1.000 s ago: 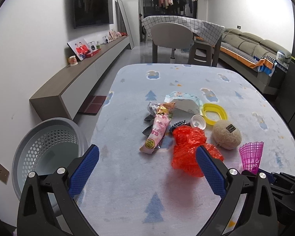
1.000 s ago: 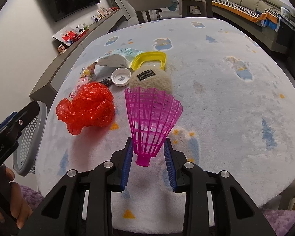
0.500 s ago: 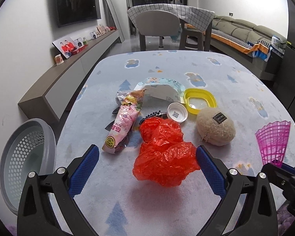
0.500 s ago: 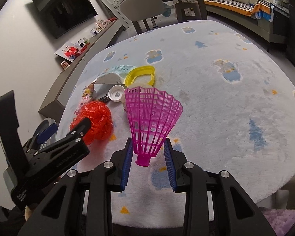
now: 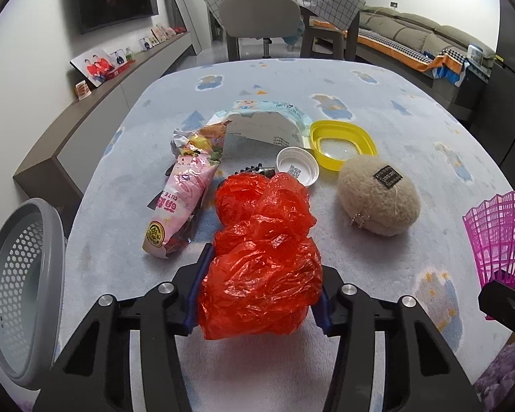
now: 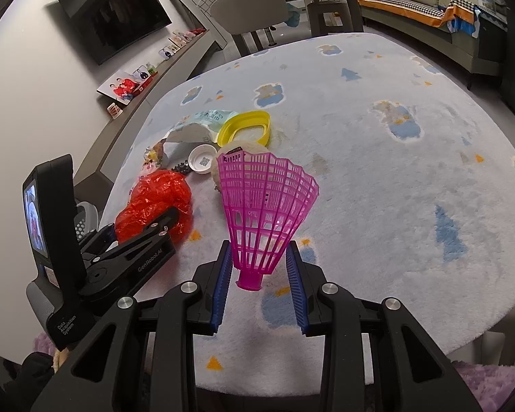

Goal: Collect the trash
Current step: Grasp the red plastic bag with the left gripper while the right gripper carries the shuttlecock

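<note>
Left hand-held gripper (image 5: 259, 295): jaws have just been closing and now press on both sides of the crumpled red plastic bag (image 5: 262, 257), which rests on the desk (image 5: 377, 103) at its near edge. Far lobe of the bag bulges beyond the pads.

Right hand-held gripper (image 6: 259, 283): jaws narrow, clamped on the base of a pink plastic shuttlecock skirt (image 6: 266, 202), open end up and away from the camera, above the desk's fluffy pale-blue cover.

Other items on the desk, behind the bag:
- pink snack wrapper (image 5: 180, 206), lying lengthwise just left of the bag, near it, contact uncertain;
- white cap (image 5: 297, 166) with a printed code, at the bag's far edge;
- small dark beaded object (image 5: 257, 170), partly hidden between bag and cap;
- pale-blue wipes packet (image 5: 267, 120), bent into an arch, farther back;
- yellow ring-shaped lid (image 5: 341, 140), right of the packet;
- beige fuzzy pouch (image 5: 379, 199) with a dark label, right of the bag, apart from it.

Beside the desk: grey perforated basket (image 5: 24, 288), off the left edge, lower than the desktop.

Background: grey chair (image 5: 261, 17), wall shelf with photos (image 5: 96, 65), sofa (image 5: 412, 34).
</note>
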